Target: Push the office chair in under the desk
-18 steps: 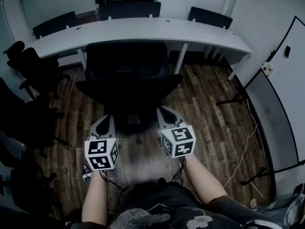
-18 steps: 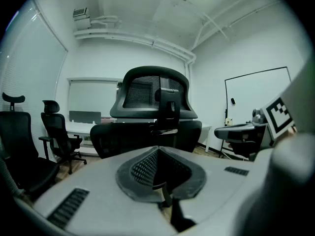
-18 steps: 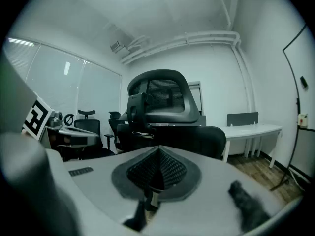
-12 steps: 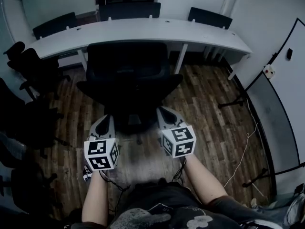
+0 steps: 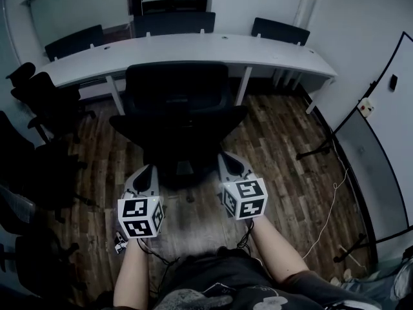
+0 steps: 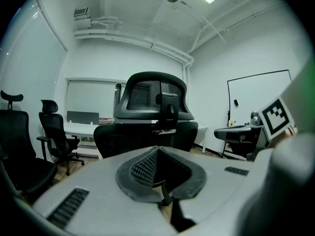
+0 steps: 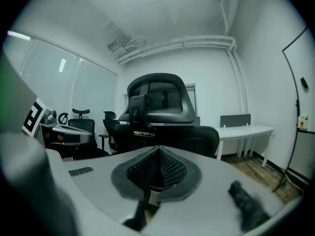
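Observation:
A black office chair (image 5: 177, 112) stands with its back toward me, in front of the long white desk (image 5: 193, 47); its headrest (image 6: 150, 90) fills the middle of the left gripper view, and its headrest (image 7: 157, 97) also shows in the right gripper view. My left gripper (image 5: 147, 171) is shut and empty, just behind the chair's left rear. Shut and empty as well, my right gripper (image 5: 227, 159) sits behind the chair's right rear. Neither touches the chair as far as I can see.
Several black chairs (image 5: 39, 102) crowd the left side, and more stand behind the desk (image 5: 281, 30). A whiteboard on a stand (image 5: 381, 128) lines the right wall, with a cable (image 5: 329, 202) on the wooden floor (image 5: 284, 147).
Both grippers have shifted slightly lower in the head view and the desk and chair sit a little lower too; the camera has tilted. The jaws stay shut.

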